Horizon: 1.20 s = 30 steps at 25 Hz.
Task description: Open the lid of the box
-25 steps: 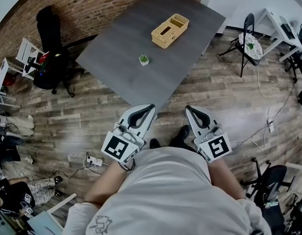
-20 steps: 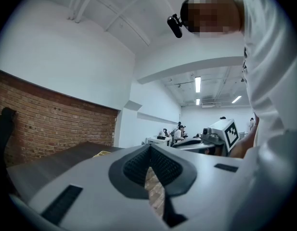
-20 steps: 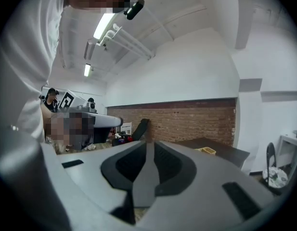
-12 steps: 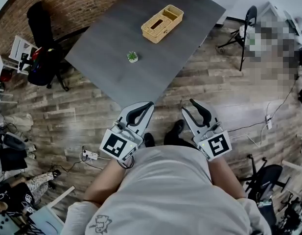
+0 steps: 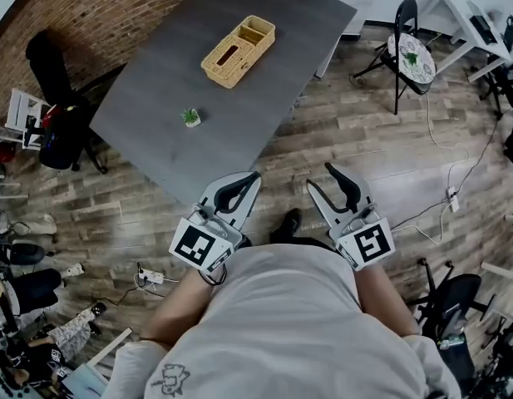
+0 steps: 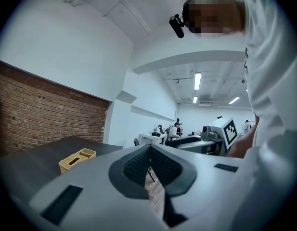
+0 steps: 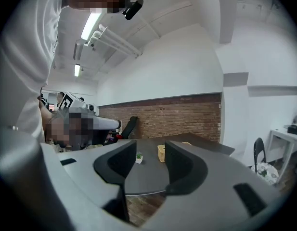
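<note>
The woven yellow box (image 5: pixel 235 51) lies on the dark grey table (image 5: pixel 156 140), far ahead of both grippers; its lid part has a slot, and an open compartment shows at one end. It also shows small in the left gripper view as the box (image 6: pixel 77 160) and between the right jaws as the box (image 7: pixel 161 153). My left gripper (image 5: pixel 254 175) is shut and empty, held close to my body off the table's near corner. My right gripper (image 5: pixel 320 177) is open over the floor; its jaws have just been opening, with nothing between them.
A tiny potted plant (image 5: pixel 190 117) stands on the table nearer than the box. A black office chair (image 5: pixel 61 131) sits at the left and a folding chair (image 5: pixel 402 52) at the right. A power strip (image 5: pixel 152 277) and cables (image 5: pixel 443 198) lie on the wooden floor.
The right gripper's jaws went from shut to open. Both grippers kept their place in the head view, while the table, box and plant slid to the left in it.
</note>
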Motion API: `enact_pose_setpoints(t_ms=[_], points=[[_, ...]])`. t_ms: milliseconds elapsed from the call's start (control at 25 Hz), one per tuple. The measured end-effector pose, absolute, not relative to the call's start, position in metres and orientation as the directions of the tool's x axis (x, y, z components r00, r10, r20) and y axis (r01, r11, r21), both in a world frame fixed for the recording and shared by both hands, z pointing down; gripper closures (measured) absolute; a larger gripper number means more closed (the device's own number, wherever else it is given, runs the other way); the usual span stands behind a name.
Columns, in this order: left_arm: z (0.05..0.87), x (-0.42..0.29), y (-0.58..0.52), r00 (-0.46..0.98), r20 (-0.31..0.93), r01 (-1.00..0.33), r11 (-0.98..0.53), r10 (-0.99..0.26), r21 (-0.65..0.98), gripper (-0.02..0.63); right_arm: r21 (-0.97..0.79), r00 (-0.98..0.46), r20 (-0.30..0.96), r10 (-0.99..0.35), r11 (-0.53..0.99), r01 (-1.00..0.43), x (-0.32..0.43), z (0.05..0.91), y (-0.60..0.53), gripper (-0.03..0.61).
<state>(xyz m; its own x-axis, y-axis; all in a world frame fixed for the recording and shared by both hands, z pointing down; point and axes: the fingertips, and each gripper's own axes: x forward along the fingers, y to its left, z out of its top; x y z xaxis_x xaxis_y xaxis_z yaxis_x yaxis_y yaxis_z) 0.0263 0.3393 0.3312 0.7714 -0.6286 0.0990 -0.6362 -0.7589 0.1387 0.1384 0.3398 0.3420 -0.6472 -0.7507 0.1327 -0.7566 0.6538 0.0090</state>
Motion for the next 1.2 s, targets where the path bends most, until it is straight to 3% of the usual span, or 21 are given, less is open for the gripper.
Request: enact_pose_setpoints(t_ms=[560, 1200], points=[[0.325, 0.127, 0.302, 0.815, 0.099, -0.579, -0.808, -0.571, 0.107, 0.603, 0.0, -0.595, 0.095, -0.798, 0.598, -0.801, 0.236, 0.335, 0.321, 0.387], [0.324, 0.154, 0.242, 0.831, 0.054, -0.557, -0.825, -0.554, 0.101, 0.603, 0.019, -0.589, 0.098, -0.802, 0.593, -0.805, 0.252, 0.333, 0.271, 0.387]])
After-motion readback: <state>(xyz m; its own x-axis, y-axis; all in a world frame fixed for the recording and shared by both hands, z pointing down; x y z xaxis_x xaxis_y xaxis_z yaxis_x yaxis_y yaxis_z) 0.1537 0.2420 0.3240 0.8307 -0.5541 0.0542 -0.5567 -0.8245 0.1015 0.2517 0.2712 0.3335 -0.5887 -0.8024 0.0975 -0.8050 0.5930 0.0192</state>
